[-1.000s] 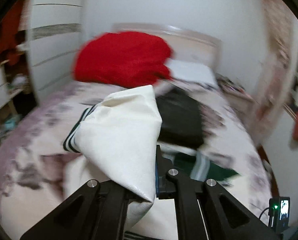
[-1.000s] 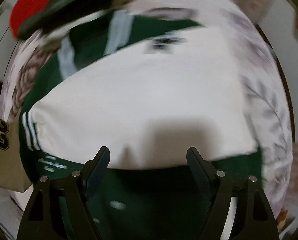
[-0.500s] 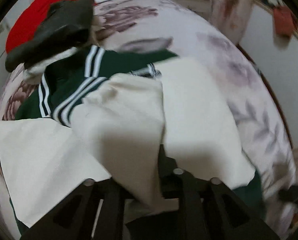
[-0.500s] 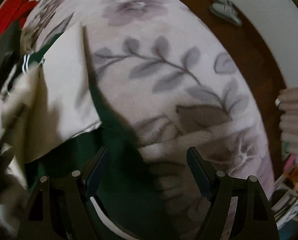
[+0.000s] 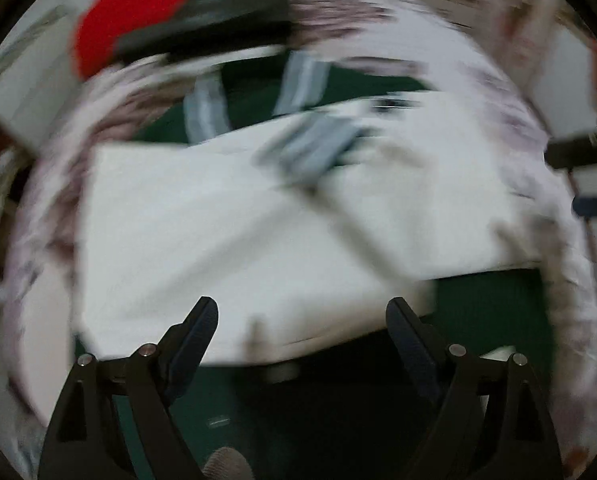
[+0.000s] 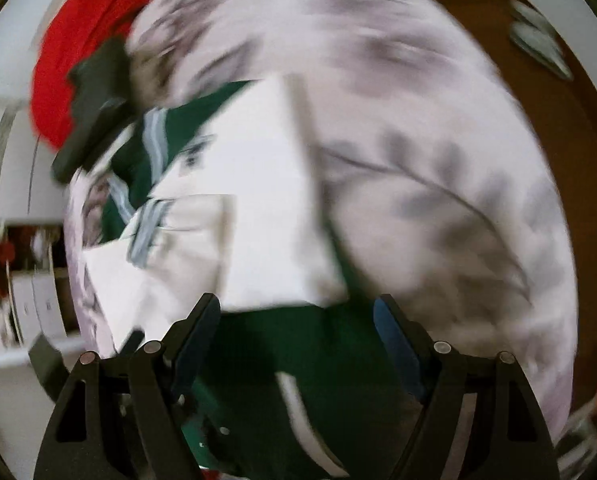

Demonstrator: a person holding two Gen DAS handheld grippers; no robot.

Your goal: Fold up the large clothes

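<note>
A dark green jacket with cream-white sleeves lies on the bed; both sleeves are folded across its body, striped cuffs near the middle. The same jacket shows in the right wrist view, its green hem nearest. My left gripper is open and empty, just above the near edge of the white sleeve. My right gripper is open and empty over the green hem. Both views are blurred by motion.
The bed has a pale floral cover. A red garment and a folded dark garment lie at the head of the bed. Brown floor runs along the bed's right side. White drawers stand at the left.
My left gripper has let go of the white sleeve and opened; the sleeve now lies across the jacket. Both grippers have swung, the right back toward the jacket's hem.
</note>
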